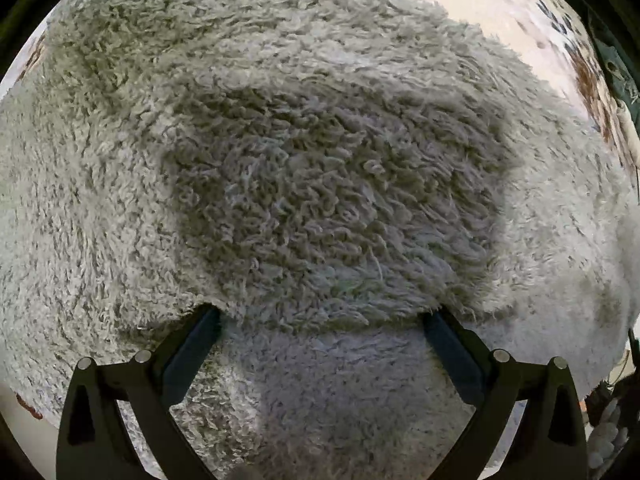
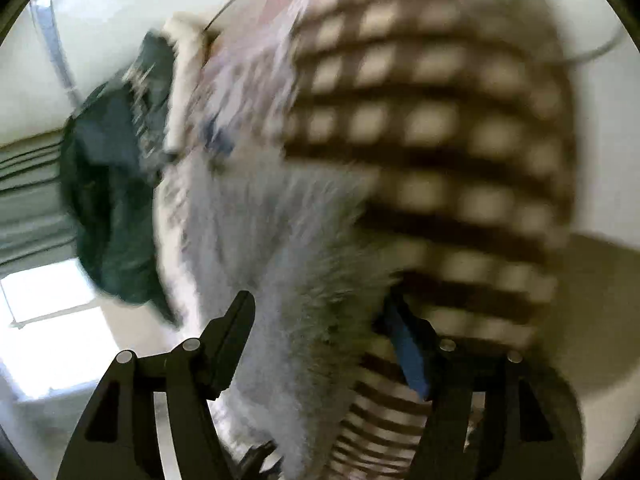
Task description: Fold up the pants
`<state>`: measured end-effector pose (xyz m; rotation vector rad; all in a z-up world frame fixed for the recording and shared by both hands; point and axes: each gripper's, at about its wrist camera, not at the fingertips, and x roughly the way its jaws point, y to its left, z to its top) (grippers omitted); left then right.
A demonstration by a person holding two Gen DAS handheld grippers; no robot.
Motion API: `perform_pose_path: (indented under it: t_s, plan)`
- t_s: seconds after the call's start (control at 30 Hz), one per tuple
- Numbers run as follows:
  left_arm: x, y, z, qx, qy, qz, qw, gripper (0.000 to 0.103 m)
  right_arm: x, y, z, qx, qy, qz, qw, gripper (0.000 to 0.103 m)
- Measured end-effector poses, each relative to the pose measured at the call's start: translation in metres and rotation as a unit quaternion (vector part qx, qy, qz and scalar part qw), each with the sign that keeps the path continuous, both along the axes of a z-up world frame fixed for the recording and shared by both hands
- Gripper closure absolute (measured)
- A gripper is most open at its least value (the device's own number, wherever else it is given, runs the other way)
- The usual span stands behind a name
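- left gripper [image 1: 320,316] fingertips buried under fleece pants [image 1: 320,160]
- right wrist view motion-blurred; checkered cloth [image 2: 432,128] soft
- dark green item [image 2: 112,200] left of the checkered cloth: unidentifiable

Pale wall [image 2: 104,12], bright window [image 2: 44,296], perhaps grey curtains [image 2: 28,200].

We are finding no text, label, brand, number or sign that we can read in either view; the printed patterns on the cloths are showing only blurred shapes, no letters.
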<state>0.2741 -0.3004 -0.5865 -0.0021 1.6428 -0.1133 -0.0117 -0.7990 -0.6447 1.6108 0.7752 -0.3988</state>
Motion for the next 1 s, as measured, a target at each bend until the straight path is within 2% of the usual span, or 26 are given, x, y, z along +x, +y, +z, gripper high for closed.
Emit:
perform_pose_path:
  t_s: [0.03, 0.1, 0.2, 0.27, 0.3, 0.33, 0.4, 0.53, 0.6, 0.63, 0.73, 0.83, 0.87, 0.97, 1.0]
  plan:
    - [-0.001, -0.002, 0.000, 0.003, -0.005, -0.001, 1.0000, 0.000, 0.011, 0.001, -0.006, -0.007, -0.027, 0.006, 1.000, 0.034]
    - [-0.001, -0.013, -0.008, 0.004, -0.012, 0.004, 0.9999, 0.000, 0.021, 0.000, -0.013, -0.014, -0.040, 0.003, 0.999, 0.033]
    - [-0.007, -0.014, -0.009, 0.007, -0.008, 0.004, 0.9999, 0.000, 0.032, -0.004, -0.021, -0.012, -0.080, -0.034, 0.996, 0.033]
    - [-0.005, -0.010, -0.007, 0.004, -0.003, 0.006, 1.0000, 0.000, 0.037, -0.004, -0.021, -0.017, -0.088, -0.052, 0.995, 0.047]
    - [-0.006, -0.002, -0.005, 0.000, -0.003, 0.009, 1.0000, 0.000, 0.040, -0.003, -0.020, -0.020, -0.089, -0.056, 0.994, 0.079]
    - [-0.006, 0.004, 0.001, -0.008, -0.006, 0.014, 0.9999, 0.000, 0.046, -0.001, -0.015, -0.024, -0.088, -0.056, 0.994, 0.085]
    - [-0.007, 0.017, 0.015, -0.026, -0.009, 0.025, 0.9993, 0.000, 0.054, 0.003, 0.003, -0.049, -0.082, -0.055, 0.994, 0.085]
    - [-0.010, 0.038, 0.044, -0.061, -0.022, 0.051, 0.9966, 0.000, 0.083, 0.024, 0.071, -0.122, -0.075, 0.001, 0.990, 0.085]
    - [-0.013, 0.052, 0.060, -0.074, -0.029, 0.060, 0.9950, 0.000, 0.105, 0.046, 0.111, -0.178, -0.069, 0.056, 0.980, 0.085]
    - [-0.014, 0.062, 0.068, -0.081, -0.033, 0.066, 0.9940, 0.000, 0.121, 0.064, 0.135, -0.214, -0.066, 0.093, 0.970, 0.085]
    - [-0.018, 0.100, 0.089, -0.096, -0.048, 0.086, 0.9905, 0.000, 0.157, 0.125, 0.179, -0.274, -0.073, 0.178, 0.942, 0.085]
    - [-0.023, 0.137, 0.102, -0.097, -0.058, 0.105, 0.9881, 0.000, 0.191, 0.204, 0.192, -0.293, -0.084, 0.255, 0.918, 0.085]
    - [-0.022, 0.156, 0.104, -0.094, -0.060, 0.114, 0.9872, 0.000, 0.206, 0.239, 0.191, -0.301, -0.086, 0.288, 0.905, 0.085]
    - [-0.032, 0.192, 0.111, -0.085, -0.068, 0.136, 0.9848, 0.000, 0.232, 0.327, 0.173, -0.309, -0.082, 0.363, 0.875, 0.085]
    - [-0.033, 0.212, 0.111, -0.077, -0.071, 0.145, 0.9839, 0.000, 0.242, 0.367, 0.160, -0.319, -0.079, 0.395, 0.858, 0.085]
